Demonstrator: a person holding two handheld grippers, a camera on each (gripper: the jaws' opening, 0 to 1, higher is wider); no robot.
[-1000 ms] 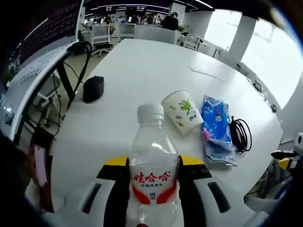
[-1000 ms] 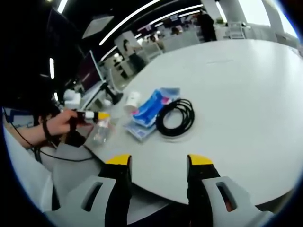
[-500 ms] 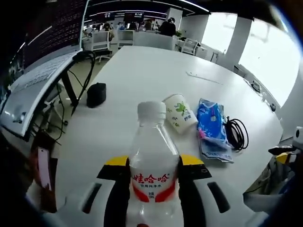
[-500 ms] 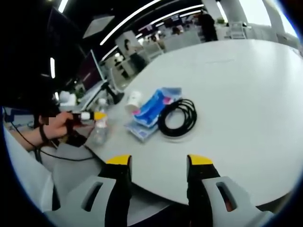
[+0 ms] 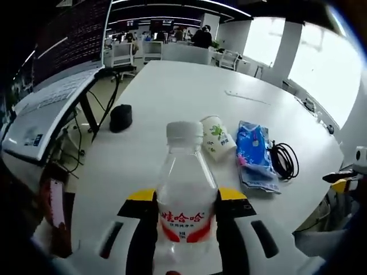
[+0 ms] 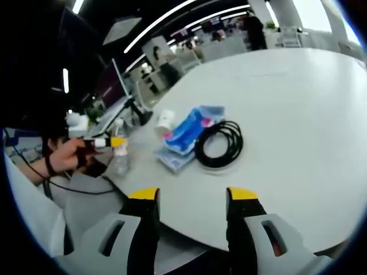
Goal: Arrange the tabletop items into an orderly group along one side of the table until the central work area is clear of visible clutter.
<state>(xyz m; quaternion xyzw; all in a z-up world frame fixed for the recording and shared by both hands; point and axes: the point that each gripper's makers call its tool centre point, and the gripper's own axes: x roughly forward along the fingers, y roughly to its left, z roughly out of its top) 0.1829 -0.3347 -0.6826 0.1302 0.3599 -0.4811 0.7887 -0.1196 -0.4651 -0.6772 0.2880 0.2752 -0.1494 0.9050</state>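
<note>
While it stands upright, white cap uppermost, the clear water bottle (image 5: 186, 197) with its red-and-white label sits clamped between the jaws of the left gripper (image 5: 186, 200), over the near edge of the white counter (image 5: 166, 97). Beyond it lie a tipped paper cup (image 5: 217, 136), a blue packet (image 5: 254, 150) and a coiled black cable (image 5: 284, 161). The right gripper (image 6: 192, 197) is spread wide, holding nothing.

- Far half of the table (image 5: 172, 86): bare, open to pass.
- Near right edge: paper cup (image 5: 217, 136), blue packets (image 5: 254, 153) and coiled cable (image 5: 284, 161) block it.
- Left edge: black pouch (image 5: 120, 117).
</note>
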